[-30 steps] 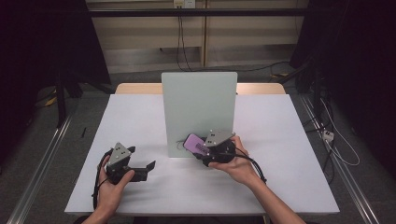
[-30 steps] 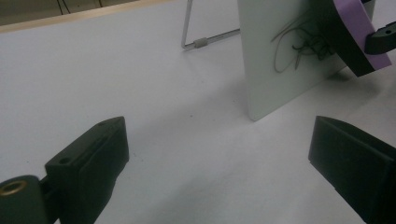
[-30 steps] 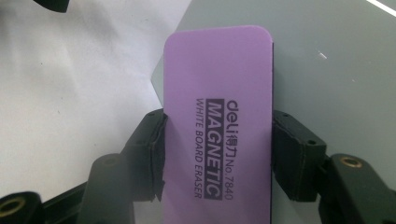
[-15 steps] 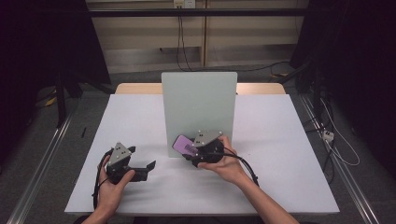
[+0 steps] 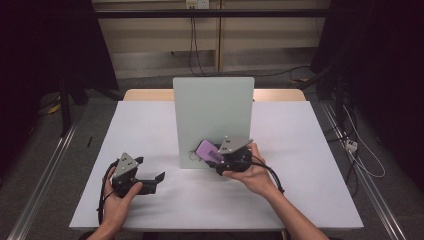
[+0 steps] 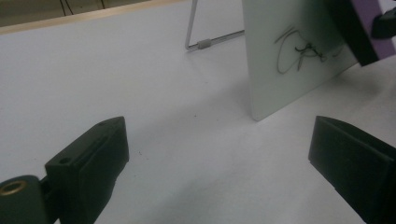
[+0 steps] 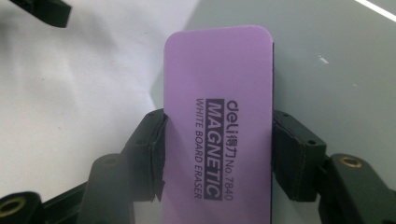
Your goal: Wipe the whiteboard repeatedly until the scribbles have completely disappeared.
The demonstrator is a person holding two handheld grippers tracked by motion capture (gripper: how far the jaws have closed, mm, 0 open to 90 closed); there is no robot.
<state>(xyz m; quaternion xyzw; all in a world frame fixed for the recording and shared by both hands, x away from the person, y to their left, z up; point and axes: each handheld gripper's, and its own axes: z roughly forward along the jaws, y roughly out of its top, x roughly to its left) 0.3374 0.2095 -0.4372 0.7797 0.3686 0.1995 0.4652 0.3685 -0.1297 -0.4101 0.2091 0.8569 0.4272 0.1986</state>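
Note:
A pale whiteboard (image 5: 213,115) stands upright mid-table on a wire stand (image 6: 205,43). A dark scribble (image 6: 299,50) marks its lower left corner. My right gripper (image 5: 222,159) is shut on a purple magnetic whiteboard eraser (image 5: 207,151), held at the board's lower edge just right of the scribble. In the right gripper view its black pads (image 7: 149,154) press on both long sides of the eraser (image 7: 219,116), with the board (image 7: 336,60) behind it. My left gripper (image 5: 152,181) rests on the table left of the board, open and with nothing between its fingers (image 6: 93,163).
The white tabletop (image 5: 300,150) has free room on both sides of the board. Cables trail from both grippers toward the near edge. Floor rails and wires run beside the table.
The right gripper carried the eraser left along the board's lower part, then back to the right a little. The left gripper stayed where it was.

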